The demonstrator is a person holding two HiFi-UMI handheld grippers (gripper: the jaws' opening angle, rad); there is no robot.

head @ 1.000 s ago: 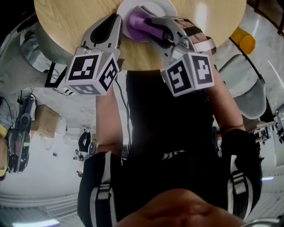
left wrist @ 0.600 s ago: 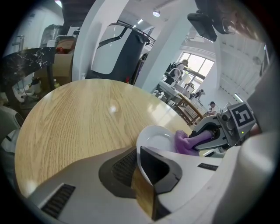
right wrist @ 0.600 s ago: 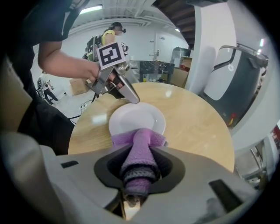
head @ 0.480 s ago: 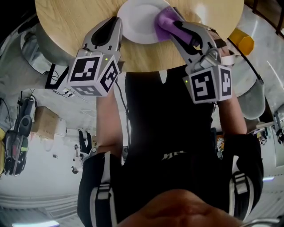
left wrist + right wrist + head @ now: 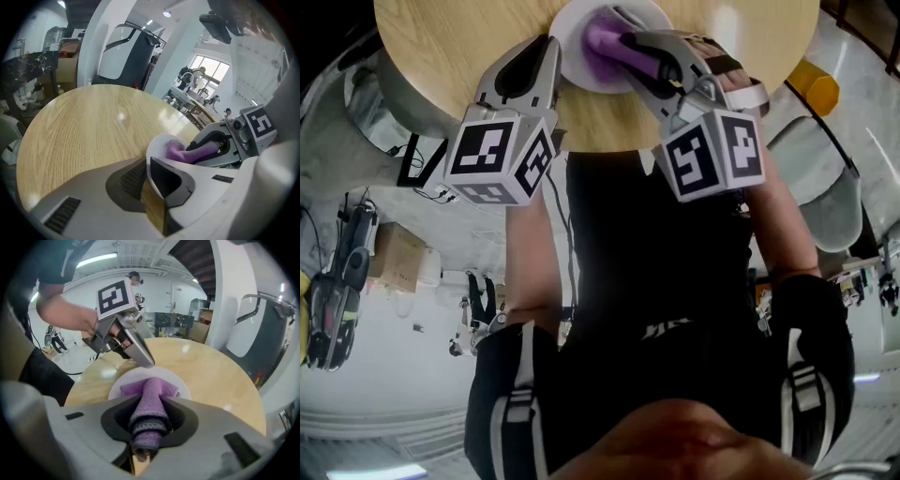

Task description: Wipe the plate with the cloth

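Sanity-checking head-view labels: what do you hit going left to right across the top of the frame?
Left gripper → purple knitted cloth → right gripper, shut on the cloth → yellow rounded object at far right. Omitted: the round white plate, which spans under the cloth and both grippers' tips.

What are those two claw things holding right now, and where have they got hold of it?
The right gripper clamps the purple cloth by its bunched end. The left gripper appears to pinch the white plate by its rim.
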